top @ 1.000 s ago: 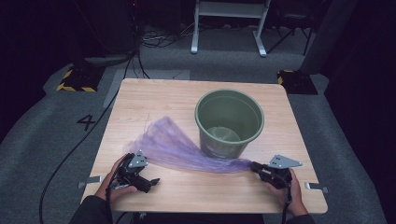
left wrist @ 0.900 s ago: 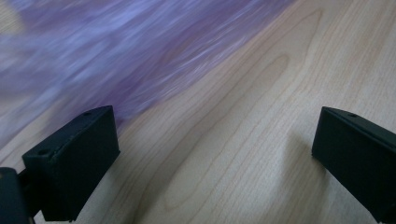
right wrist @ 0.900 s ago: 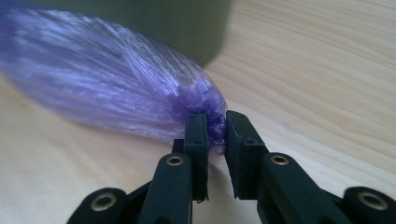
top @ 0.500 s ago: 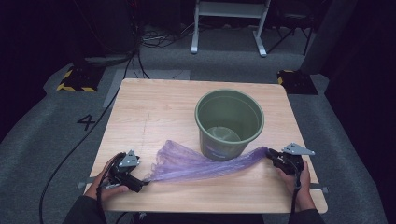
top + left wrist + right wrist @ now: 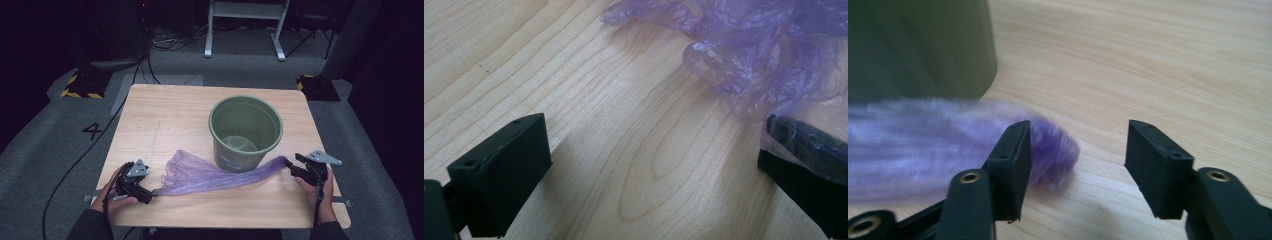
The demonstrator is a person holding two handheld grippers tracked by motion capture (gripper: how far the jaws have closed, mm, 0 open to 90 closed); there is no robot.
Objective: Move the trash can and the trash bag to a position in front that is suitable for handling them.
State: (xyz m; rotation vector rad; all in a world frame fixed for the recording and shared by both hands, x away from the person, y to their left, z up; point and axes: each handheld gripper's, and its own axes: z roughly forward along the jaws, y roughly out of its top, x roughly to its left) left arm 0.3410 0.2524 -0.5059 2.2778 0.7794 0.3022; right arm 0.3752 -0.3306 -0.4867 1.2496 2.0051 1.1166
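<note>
Laying purple bag (image 5: 220, 175) flat across table (image 5: 165, 120), just in front of green bucket (image 5: 245, 131). Right gripper (image 5: 291, 166) jaws just opening, bag end slipping free. Left gripper (image 5: 145, 195) gaping wide, film draping over one jaw, not pinching. Advising regripping bag mouth before lifting toward bucket.

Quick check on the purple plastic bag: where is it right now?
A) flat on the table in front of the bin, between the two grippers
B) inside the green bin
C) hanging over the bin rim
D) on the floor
A: the purple bag lies stretched on the table in front of the green bin, from the left gripper to the right gripper.
</note>
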